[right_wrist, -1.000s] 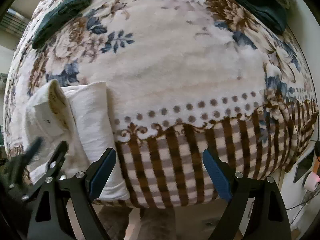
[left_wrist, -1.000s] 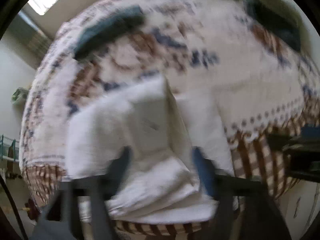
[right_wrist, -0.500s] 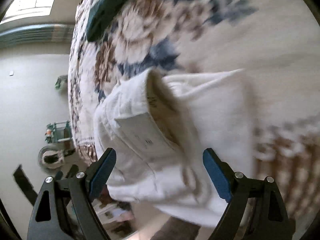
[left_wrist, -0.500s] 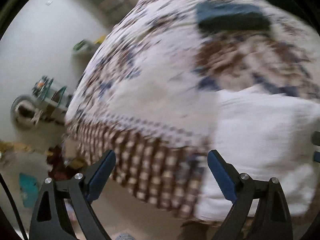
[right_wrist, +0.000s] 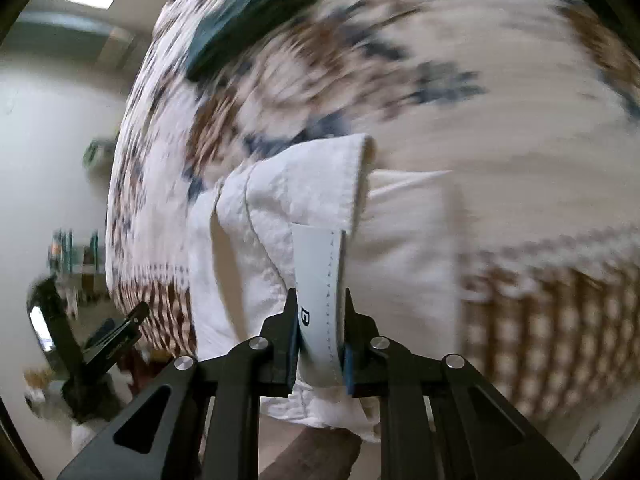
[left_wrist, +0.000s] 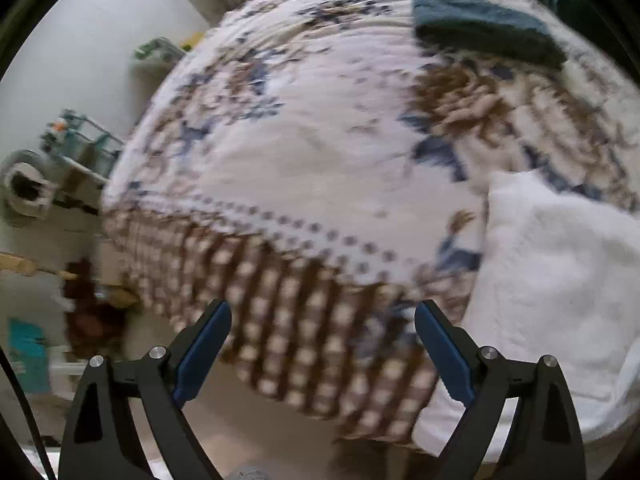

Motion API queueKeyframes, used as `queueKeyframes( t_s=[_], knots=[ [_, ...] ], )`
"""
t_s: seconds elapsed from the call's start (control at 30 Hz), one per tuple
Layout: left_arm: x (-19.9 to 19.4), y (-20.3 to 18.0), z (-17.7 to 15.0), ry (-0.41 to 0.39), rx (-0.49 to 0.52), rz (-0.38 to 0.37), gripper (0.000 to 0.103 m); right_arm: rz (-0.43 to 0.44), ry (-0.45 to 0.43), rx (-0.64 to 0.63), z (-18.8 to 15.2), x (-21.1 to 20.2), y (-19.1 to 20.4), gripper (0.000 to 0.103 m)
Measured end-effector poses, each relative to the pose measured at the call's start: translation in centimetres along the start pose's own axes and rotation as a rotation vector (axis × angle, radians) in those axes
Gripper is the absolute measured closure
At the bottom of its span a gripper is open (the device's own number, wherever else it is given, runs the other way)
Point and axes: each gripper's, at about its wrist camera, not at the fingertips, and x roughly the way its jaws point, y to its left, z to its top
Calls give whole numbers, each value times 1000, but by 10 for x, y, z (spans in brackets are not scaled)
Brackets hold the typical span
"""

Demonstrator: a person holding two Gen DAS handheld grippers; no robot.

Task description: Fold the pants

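The white pants (right_wrist: pixel 400 248) lie partly folded at the near edge of a bed covered by a floral blanket (right_wrist: pixel 480 128). My right gripper (right_wrist: pixel 322 344) is shut on the pants' waistband with its pale label, lifting that part off the pile. In the left wrist view the pants (left_wrist: pixel 560 280) lie at the right. My left gripper (left_wrist: pixel 322 344) is open and empty, over the blanket's checked border (left_wrist: pixel 300 308), left of the pants.
A folded dark green garment (left_wrist: pixel 480 28) lies further back on the blanket; it also shows in the right wrist view (right_wrist: pixel 248 24). Left of the bed are the floor, a teal rack (left_wrist: pixel 80 140) and clutter. The left gripper's body (right_wrist: pixel 80 344) shows at lower left.
My left gripper let go of the pants and swung left, now open over the border. My right gripper moved onto the pants and shut on the waistband.
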Motion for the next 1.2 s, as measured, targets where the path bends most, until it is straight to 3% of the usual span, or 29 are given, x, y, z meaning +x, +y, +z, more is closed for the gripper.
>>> queueKeyframes(
  t_s=[0.17, 0.23, 0.3, 0.4, 0.43, 0.47, 0.6, 0.63, 0.67, 0.7, 0.73, 0.77, 0.8, 0.87, 0.97, 1.07, 1.1, 1.17, 1.2],
  knots=[
    [5, -31, 19, 29, 27, -158, 9, -131, -12, 139, -6, -28, -72, 87],
    [8, -47, 26, 34, 36, -204, 9, -144, 14, 164, -4, -17, -93, 86],
    [15, -65, 36, 54, 44, -263, 9, -75, 99, 224, -1, 4, -115, 80],
    [32, -88, 52, 82, 54, -337, 9, 8, 86, 277, 2, 2, -123, 58],
    [38, -95, 58, 95, 51, -361, 9, 6, 66, 271, 3, -2, -123, 38],
    [45, -101, 64, 110, 43, -396, 9, 10, 38, 269, 4, -6, -121, 25],
    [78, -129, 86, 174, 47, -510, 10, 59, 13, 269, 15, -1, -126, 25],
    [84, -135, 89, 185, 57, -531, 24, 45, 35, 269, 20, 10, -129, 25],
    [89, -142, 92, 188, 69, -555, 60, 44, 56, 276, 25, 18, -133, 25],
    [92, -147, 95, 187, 79, -578, 73, 66, 75, 285, 28, 28, -138, 25],
    [93, -151, 96, 186, 92, -577, 76, 81, 76, 290, 31, 34, -140, 40],
    [92, -154, 97, 176, 109, -567, 78, 101, 69, 283, 35, 40, -138, 75],
    [91, -156, 97, 167, 123, -558, 78, 70, 69, 264, 40, 40, -133, 92],
    [93, -150, 97, 166, 97, -564, 79, 22, 56, 212, 47, 32, -120, 92],
    [107, -134, 98, 216, -16, -637, 77, 0, -9, 180, 56, 8, -111, 92],
    [121, -124, 100, 275, -131, -707, 75, -33, 33, 162, 64, 18, -114, 90],
    [123, -119, 101, 293, -170, -734, 75, -54, 63, 154, 66, 25, -114, 86],
    [120, -109, 102, 302, -208, -762, 73, -49, 109, 162, 66, 32, -117, 61],
    [116, -104, 102, 293, -215, -766, 70, -32, 112, 180, 65, 31, -120, 54]
  ],
)
